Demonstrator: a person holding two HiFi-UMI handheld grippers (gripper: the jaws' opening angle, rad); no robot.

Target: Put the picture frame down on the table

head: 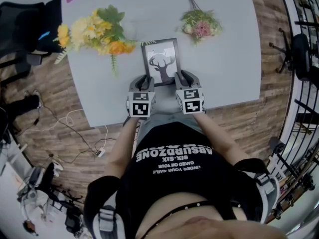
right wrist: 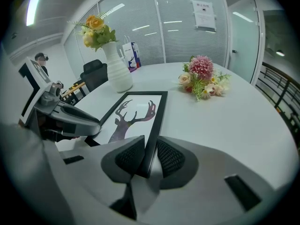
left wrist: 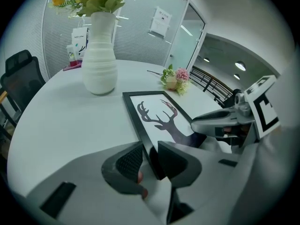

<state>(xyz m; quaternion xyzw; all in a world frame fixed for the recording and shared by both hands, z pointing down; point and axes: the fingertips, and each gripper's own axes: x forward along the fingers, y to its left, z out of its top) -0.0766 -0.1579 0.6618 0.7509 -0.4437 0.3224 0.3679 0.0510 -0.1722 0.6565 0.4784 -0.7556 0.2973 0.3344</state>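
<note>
A black picture frame (head: 161,60) with a dark deer silhouette lies over the pale grey table (head: 229,78), near its front edge. My left gripper (head: 145,80) is shut on the frame's left near corner (left wrist: 149,149). My right gripper (head: 181,77) is shut on its right edge (right wrist: 154,135). In the left gripper view the frame (left wrist: 159,116) runs away from the jaws toward the flowers, with the right gripper (left wrist: 220,123) beside it. In the right gripper view the left gripper (right wrist: 70,118) covers the frame's near left corner. I cannot tell whether the frame's underside touches the table.
A white vase of yellow and orange flowers (head: 97,33) stands left of the frame, ribbed in the left gripper view (left wrist: 99,60). A small pink bouquet (head: 200,26) lies to the far right. Black office chairs (head: 20,29) stand at the left, and a railing (head: 304,59) runs at the right.
</note>
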